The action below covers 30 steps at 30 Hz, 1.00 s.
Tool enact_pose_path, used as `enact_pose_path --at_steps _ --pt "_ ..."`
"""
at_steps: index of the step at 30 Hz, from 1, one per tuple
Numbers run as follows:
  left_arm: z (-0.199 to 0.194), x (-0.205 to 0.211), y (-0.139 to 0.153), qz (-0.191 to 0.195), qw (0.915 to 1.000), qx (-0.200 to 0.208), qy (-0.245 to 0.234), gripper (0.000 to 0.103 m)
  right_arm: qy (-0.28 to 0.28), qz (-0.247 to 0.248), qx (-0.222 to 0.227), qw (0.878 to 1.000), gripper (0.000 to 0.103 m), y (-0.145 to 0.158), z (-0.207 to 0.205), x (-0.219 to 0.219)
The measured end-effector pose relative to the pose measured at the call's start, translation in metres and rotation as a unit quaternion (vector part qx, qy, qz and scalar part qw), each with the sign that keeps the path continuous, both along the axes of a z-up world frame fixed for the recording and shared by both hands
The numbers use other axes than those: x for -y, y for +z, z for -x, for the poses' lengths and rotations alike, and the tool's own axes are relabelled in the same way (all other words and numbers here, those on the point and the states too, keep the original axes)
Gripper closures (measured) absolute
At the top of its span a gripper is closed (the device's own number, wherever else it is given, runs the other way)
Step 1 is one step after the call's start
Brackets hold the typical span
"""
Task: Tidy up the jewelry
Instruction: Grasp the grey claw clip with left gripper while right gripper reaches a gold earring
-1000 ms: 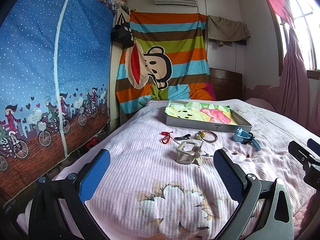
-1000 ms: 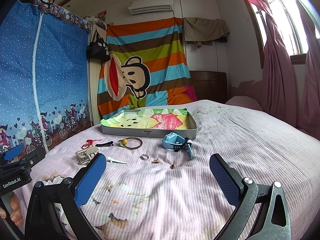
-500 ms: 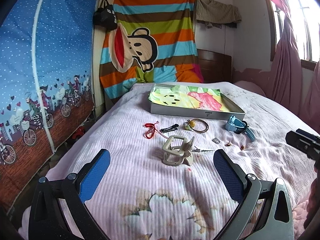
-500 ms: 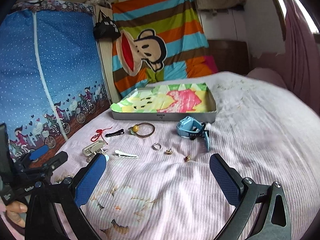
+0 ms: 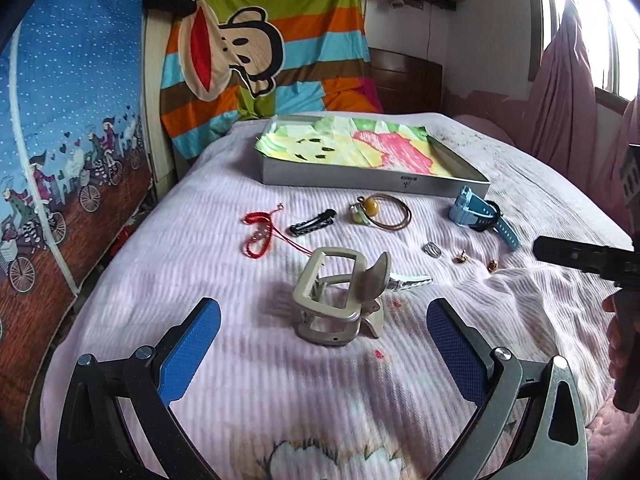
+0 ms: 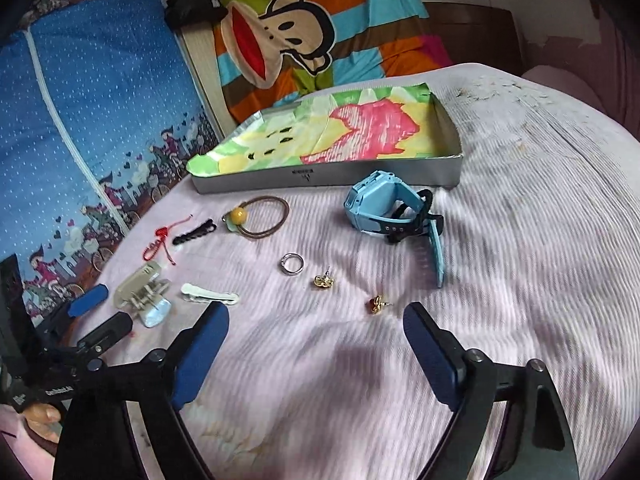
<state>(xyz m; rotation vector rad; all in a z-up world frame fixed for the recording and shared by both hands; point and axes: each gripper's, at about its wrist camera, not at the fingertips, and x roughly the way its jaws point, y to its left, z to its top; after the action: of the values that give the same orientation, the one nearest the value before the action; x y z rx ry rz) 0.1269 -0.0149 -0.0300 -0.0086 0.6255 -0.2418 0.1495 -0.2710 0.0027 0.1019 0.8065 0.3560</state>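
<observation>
On the bed's pale pink ribbed blanket (image 6: 500, 240) the jewelry lies loose in front of a shallow grey metal tray (image 6: 328, 174) lined with a green, yellow and pink printed cloth; the tray's front wall carries a small dark mark too small to read. Just before the tray sit a brown hair tie with a yellow bead (image 6: 256, 216) and a light blue plastic watch (image 6: 384, 208). Nearer lie a silver ring (image 6: 291, 265), a gold stud earring (image 6: 323, 281) and a second gold earring with a red stone (image 6: 376, 304), each apart from the others. To the left are a red knotted cord (image 5: 260, 232), a black hair clip (image 5: 312, 224), a beige claw clip (image 5: 340, 296) and a white snap clip (image 6: 210, 294).

The left gripper (image 5: 320, 344) has its jaws wide open with the claw clip just ahead between them, untouched; white lettering on its body in the right view is blurred, partly "AI". The right gripper (image 6: 316, 344) has its jaws closing, nothing between them, the red-stone earring just ahead.
</observation>
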Motion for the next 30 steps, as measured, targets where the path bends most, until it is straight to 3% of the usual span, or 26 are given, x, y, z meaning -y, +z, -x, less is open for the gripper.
enact_pose_path --at_steps 5,12,20,25,30 --pt "-0.017 0.001 -0.008 0.014 0.9997 -0.016 -0.007 0.003 -0.001 0.028 -0.012 1.0 0.034 -0.017 -0.017 -0.005" --pt "-0.027 -0.001 -0.01 0.029 0.9991 -0.025 -0.02 0.017 -0.012 0.045 -0.039 0.998 0.058 -0.039 -0.032 -0.004" --pt "-0.029 0.003 -0.014 0.029 0.9987 -0.023 -0.034 0.039 -0.024 0.021 -0.049 0.998 0.064 -0.044 -0.037 0.005" --pt "-0.031 0.005 -0.017 0.029 0.9986 -0.026 -0.037 0.06 -0.018 0.024 -0.044 0.999 0.068 -0.045 -0.039 0.001" --pt "-0.031 0.009 -0.017 0.024 0.9986 -0.022 -0.042 0.06 -0.006 0.022 -0.04 0.999 0.082 -0.047 -0.04 -0.003"
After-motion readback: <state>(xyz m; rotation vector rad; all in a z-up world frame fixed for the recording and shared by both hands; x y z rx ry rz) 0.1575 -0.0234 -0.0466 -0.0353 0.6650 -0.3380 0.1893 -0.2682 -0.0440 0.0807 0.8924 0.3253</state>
